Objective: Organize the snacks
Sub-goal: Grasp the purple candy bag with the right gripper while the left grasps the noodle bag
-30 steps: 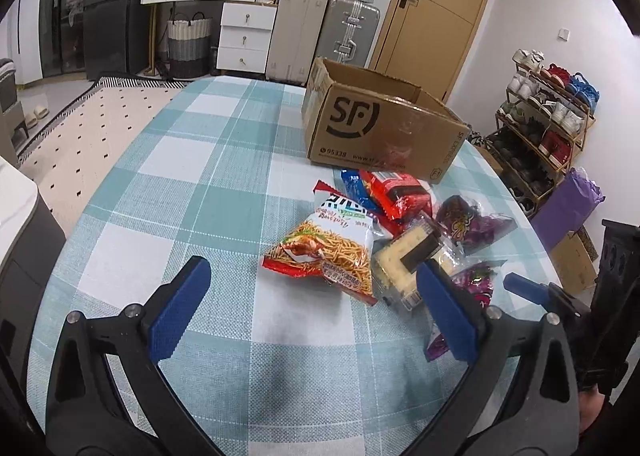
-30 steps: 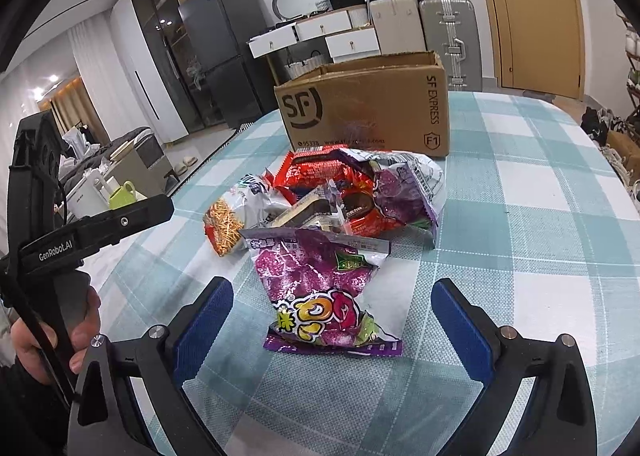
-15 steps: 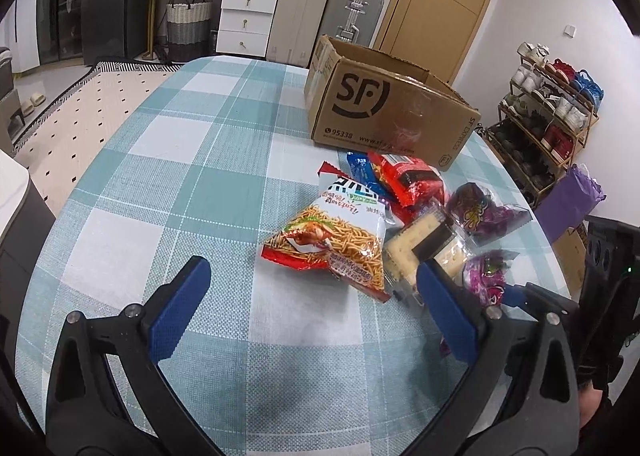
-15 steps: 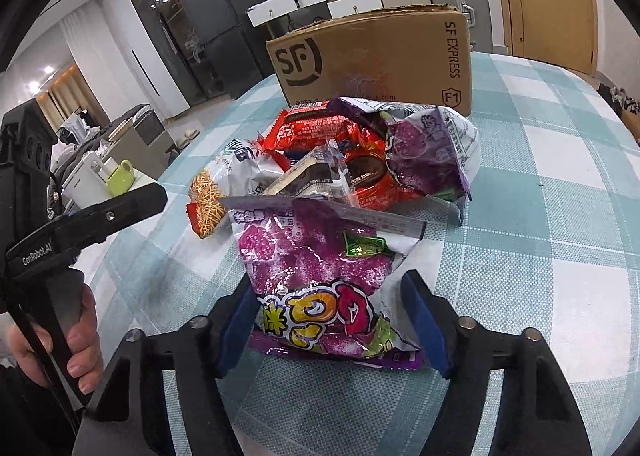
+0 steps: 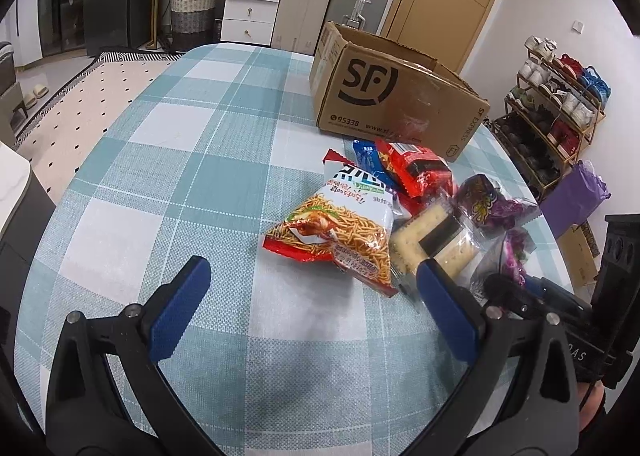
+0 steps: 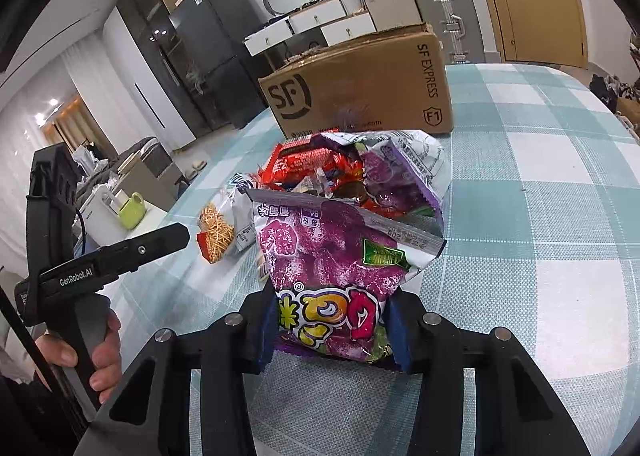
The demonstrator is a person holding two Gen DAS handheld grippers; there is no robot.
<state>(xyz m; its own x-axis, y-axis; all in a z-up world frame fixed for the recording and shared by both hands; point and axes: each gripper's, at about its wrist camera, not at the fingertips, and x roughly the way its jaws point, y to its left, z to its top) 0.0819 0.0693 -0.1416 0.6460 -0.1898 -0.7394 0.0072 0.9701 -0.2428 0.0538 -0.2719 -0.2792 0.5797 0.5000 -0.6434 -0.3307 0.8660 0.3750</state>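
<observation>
A pile of snack bags lies on the checked tablecloth (image 5: 200, 183). My right gripper (image 6: 332, 332) is shut on the lower end of a purple snack bag (image 6: 332, 256), its blue pads pressing both sides. Behind it lie a second purple bag (image 6: 400, 171) and a red bag (image 6: 308, 163). My left gripper (image 5: 312, 312) is open and empty, just short of an orange noodle-snack bag (image 5: 340, 232). Next to that bag are a clear cracker pack (image 5: 436, 240), a red bag (image 5: 420, 167) and a blue bag (image 5: 368, 155). An open SF cardboard box (image 5: 392, 95) stands behind the pile.
The box also shows in the right wrist view (image 6: 360, 87). The left gripper's handle and the hand (image 6: 80, 296) are at the left of the right wrist view. A shoe rack (image 5: 560, 103) and a purple bag (image 5: 576, 199) stand beyond the table's right edge.
My right gripper moved forward and closed on the purple snack bag. My left gripper stayed open and shifted slightly toward the pile.
</observation>
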